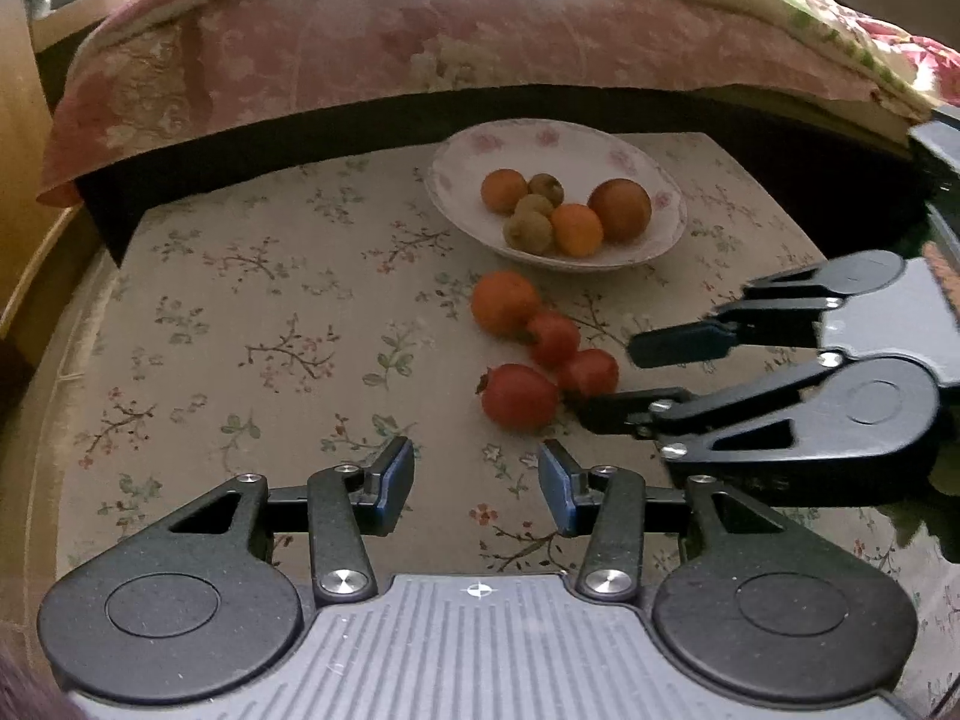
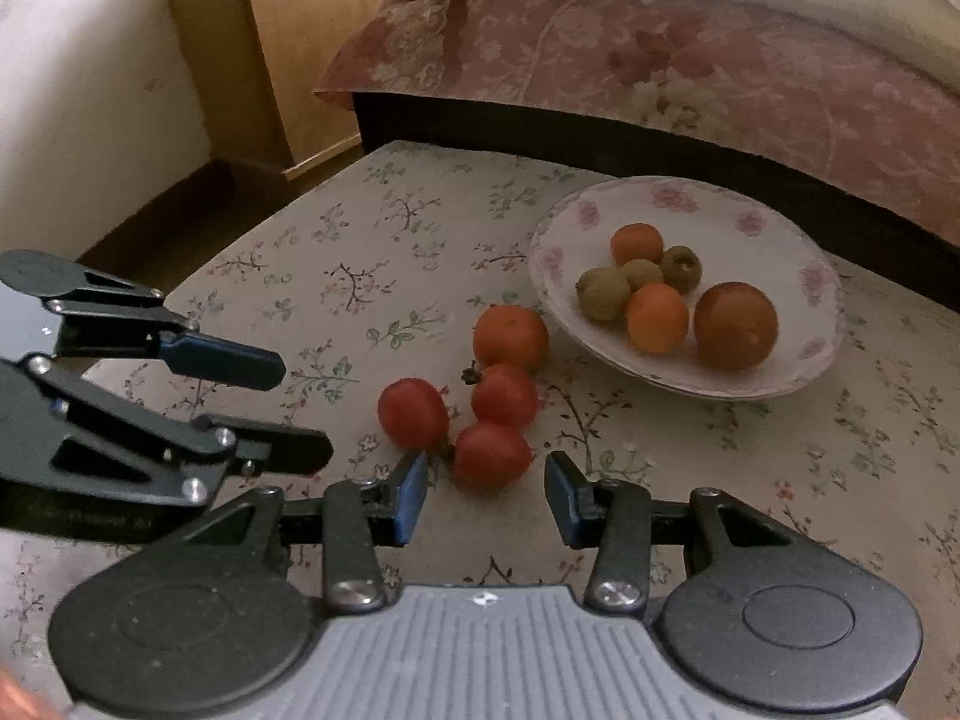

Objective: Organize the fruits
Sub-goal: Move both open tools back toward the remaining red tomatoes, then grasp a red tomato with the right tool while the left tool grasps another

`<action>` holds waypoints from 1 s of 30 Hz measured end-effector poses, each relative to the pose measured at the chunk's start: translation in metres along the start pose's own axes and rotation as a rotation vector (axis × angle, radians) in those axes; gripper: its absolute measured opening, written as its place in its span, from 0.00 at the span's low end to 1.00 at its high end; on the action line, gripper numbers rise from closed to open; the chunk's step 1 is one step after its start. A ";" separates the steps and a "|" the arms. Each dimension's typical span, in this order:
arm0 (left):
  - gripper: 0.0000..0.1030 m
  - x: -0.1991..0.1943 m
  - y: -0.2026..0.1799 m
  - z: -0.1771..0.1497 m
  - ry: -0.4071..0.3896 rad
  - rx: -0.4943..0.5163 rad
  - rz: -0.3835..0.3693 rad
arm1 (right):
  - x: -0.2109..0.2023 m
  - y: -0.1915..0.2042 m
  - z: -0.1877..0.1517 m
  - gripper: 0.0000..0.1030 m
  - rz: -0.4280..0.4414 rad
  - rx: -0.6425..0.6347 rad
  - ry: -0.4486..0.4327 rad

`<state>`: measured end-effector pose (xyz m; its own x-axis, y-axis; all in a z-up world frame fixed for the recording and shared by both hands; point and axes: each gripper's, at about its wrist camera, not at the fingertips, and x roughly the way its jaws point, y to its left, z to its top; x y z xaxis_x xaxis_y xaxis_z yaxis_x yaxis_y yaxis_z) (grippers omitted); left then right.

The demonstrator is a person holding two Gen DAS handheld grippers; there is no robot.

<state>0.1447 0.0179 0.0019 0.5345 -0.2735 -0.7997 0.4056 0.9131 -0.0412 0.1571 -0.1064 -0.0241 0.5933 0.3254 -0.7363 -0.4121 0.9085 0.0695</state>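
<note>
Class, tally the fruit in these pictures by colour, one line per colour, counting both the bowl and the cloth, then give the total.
Red, on the cloth: 3
Orange, on the cloth and in the bowl: 4
Green-brown, in the bowl: 3
Total: 10

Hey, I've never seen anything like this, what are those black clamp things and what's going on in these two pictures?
They are hand-held tongs, one in each of a person's hands, each carrying a camera that looks out along its fingers. One picture is from the left tongs, the other from the right tongs; each also shows the other. Both are open and hold nothing. On the floral tablecloth sits a white flower-rimmed plate of orange and greenish fruit, with four loose reddish-orange fruits clustered beside it.
</note>
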 end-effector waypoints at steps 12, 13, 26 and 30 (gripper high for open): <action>0.54 0.010 -0.007 0.004 0.002 0.039 -0.021 | 0.008 -0.002 -0.001 0.32 -0.016 -0.003 0.013; 0.54 0.012 -0.007 0.004 0.001 0.044 -0.019 | 0.006 -0.003 -0.001 0.32 -0.023 -0.001 0.019; 0.56 0.042 -0.015 0.014 0.004 0.036 -0.027 | -0.047 -0.015 -0.035 0.32 -0.047 0.132 0.073; 0.56 0.048 -0.014 0.017 0.001 0.024 -0.018 | -0.048 -0.014 -0.037 0.32 -0.036 0.144 0.070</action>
<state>0.1773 -0.0134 -0.0254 0.5260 -0.2890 -0.7999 0.4323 0.9008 -0.0411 0.1087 -0.1445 -0.0151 0.5542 0.2778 -0.7847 -0.2854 0.9489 0.1344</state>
